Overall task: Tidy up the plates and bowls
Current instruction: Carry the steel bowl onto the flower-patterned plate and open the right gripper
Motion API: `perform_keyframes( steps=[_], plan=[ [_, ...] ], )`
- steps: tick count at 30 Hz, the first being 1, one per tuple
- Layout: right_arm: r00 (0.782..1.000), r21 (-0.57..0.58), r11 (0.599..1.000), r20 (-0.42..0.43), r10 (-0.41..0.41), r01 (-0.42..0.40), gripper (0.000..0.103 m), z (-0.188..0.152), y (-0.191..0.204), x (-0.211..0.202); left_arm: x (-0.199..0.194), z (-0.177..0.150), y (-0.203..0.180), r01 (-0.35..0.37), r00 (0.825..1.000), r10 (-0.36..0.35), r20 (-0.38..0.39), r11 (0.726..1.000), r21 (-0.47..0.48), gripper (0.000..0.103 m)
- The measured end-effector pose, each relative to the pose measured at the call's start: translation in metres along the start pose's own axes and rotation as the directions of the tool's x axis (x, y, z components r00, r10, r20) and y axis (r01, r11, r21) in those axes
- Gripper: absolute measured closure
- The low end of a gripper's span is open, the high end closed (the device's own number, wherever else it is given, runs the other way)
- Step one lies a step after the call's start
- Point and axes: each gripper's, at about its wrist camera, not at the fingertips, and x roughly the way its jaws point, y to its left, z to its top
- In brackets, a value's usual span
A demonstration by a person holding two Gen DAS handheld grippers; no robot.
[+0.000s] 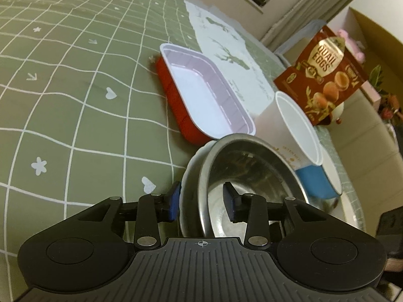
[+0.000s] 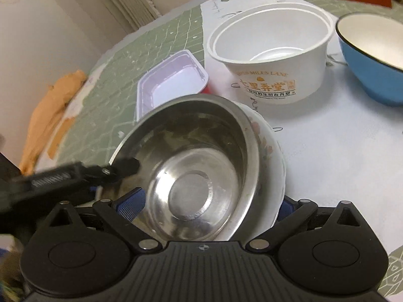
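A steel bowl sits tilted inside a white floral bowl. My left gripper straddles the near rims of both bowls, one pad outside the white bowl, one inside the steel bowl; its pads stand apart around the rims. It shows in the right wrist view as a dark finger on the steel rim. My right gripper is open wide, its jaws on either side of the stacked bowls. A white paper bowl and a blue bowl stand behind.
A red tray with a pale lining lies on the green checked tablecloth. A quail eggs box stands at the back right. An orange cloth lies at the table's left edge.
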Motion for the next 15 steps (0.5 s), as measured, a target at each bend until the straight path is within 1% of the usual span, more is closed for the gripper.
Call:
perform_keyframes(
  steps=[2, 5, 9, 12, 15],
  plan=[
    [1.0, 0.023, 1.0, -0.005, 0.016, -0.016, 0.001, 0.0, -0.002, -0.002, 0.0, -0.001, -0.005, -0.008, 1.0, 0.007, 0.011, 1.0, 0.01, 0.059],
    [1.0, 0.015, 1.0, -0.015, 0.017, -0.017, 0.001, -0.001, -0.003, -0.003, 0.001, -0.001, -0.013, 0.0, 1.0, 0.0, 0.01, 1.0, 0.016, 0.054],
    [1.0, 0.021, 1.0, -0.02, 0.016, -0.016, 0.001, -0.006, -0.013, -0.013, 0.008, -0.004, -0.03, 0.013, 1.0, -0.011, -0.021, 0.997, 0.076, 0.053],
    [1.0, 0.041, 0.999, -0.01, -0.012, 0.012, 0.001, -0.009, -0.027, -0.026, 0.018, -0.011, -0.045, 0.05, 0.997, -0.042, -0.07, 0.991, 0.124, 0.053],
    [0.999, 0.068, 0.997, 0.01, -0.034, 0.034, 0.001, -0.01, -0.043, -0.035, 0.023, -0.018, -0.053, 0.051, 0.996, -0.038, -0.086, 0.986, 0.159, 0.053]
  ],
)
